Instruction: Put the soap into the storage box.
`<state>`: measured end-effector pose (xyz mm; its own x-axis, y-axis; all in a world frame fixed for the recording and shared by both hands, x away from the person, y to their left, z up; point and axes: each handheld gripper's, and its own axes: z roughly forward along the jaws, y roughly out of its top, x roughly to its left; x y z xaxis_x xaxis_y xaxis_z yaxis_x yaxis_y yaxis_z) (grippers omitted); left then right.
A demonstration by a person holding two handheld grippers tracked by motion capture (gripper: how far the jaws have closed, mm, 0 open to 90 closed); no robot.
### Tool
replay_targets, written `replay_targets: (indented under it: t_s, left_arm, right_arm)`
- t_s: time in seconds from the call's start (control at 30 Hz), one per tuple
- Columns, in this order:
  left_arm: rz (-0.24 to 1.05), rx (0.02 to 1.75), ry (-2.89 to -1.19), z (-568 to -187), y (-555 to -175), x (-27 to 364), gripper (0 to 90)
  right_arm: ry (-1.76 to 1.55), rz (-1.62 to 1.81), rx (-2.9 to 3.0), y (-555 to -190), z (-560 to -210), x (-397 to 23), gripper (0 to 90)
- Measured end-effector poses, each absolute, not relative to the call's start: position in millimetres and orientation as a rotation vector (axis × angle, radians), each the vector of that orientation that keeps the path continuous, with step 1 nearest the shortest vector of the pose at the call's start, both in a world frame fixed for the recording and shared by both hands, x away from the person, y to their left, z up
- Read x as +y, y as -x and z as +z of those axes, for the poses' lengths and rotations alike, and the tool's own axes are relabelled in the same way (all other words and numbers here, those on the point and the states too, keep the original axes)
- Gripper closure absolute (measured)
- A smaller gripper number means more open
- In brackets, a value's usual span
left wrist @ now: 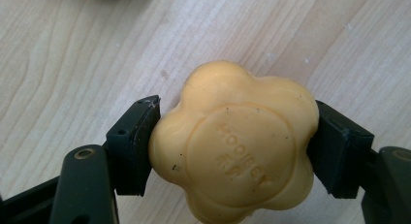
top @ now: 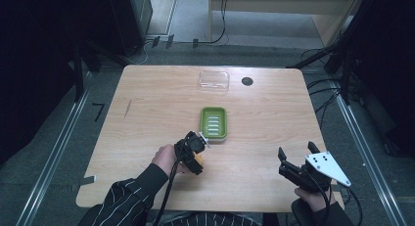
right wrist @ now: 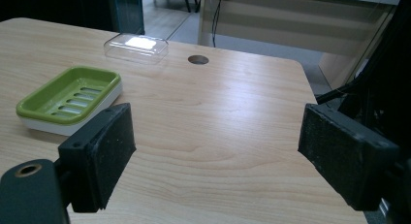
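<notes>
1. The left gripper [top: 195, 152] sits just beside the near left corner of the green soap dish [top: 214, 123], its jaws clamped on a yellow flower-shaped soap [left wrist: 235, 144]. The pads press on the soap's rounded lobes at either side, and the left pad meets it only near the pad's tip. On such curved, waxy sides the bar may well twist or squirt out if the squeeze changes.

2. The soap hangs close over the wooden table [top: 147, 118], short of the dish. If it slips here it lands on the wood beside the dish, not in it, and a hard bar could skid away from the dish.

3. The dish is shallow, with a slotted floor and a raised rim. A low approach could catch the rim and shove the whole dish towards the clear plastic lid [top: 214, 81], which lies well beyond the dish at the table's far edge.

4. The right gripper [top: 298, 160] hovers well to the right of the dish and nearer the person, its jaws wide apart and holding nothing. It is too far off to steady the dish, so a nudge from the left would go unchecked.
</notes>
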<state>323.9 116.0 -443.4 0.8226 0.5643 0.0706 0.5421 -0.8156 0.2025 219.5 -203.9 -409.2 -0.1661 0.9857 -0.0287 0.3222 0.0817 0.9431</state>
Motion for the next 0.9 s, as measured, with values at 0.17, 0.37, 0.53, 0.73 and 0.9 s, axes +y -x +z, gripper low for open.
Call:
replay_targets:
  t_s: [0.17,0.37,0.53,0.73,0.9]
  left_arm:
    - [0.217,0.865,-2.818,-440.8,-328.6,116.9,28.0]
    - [0.230,0.863,-2.798,-436.3,-330.5,117.3,27.9]
    - [0.247,0.858,-2.785,-431.9,-333.0,117.7,28.0]
    - [0.259,0.857,-2.773,-430.0,-342.3,113.1,27.9]
    - [0.273,0.854,-2.763,-426.9,-348.7,110.6,28.0]
  right_arm:
    - [-1.326,1.103,1.607,-219.7,-409.3,-203.7,13.7]
    - [-1.332,1.098,1.593,-215.1,-408.3,-205.4,13.7]
    - [-1.324,1.096,1.598,-214.0,-407.9,-204.3,13.7]
    - [-1.324,1.095,1.596,-214.2,-407.7,-204.4,13.7]
    - [-1.325,1.095,1.596,-214.2,-408.0,-204.8,13.7]
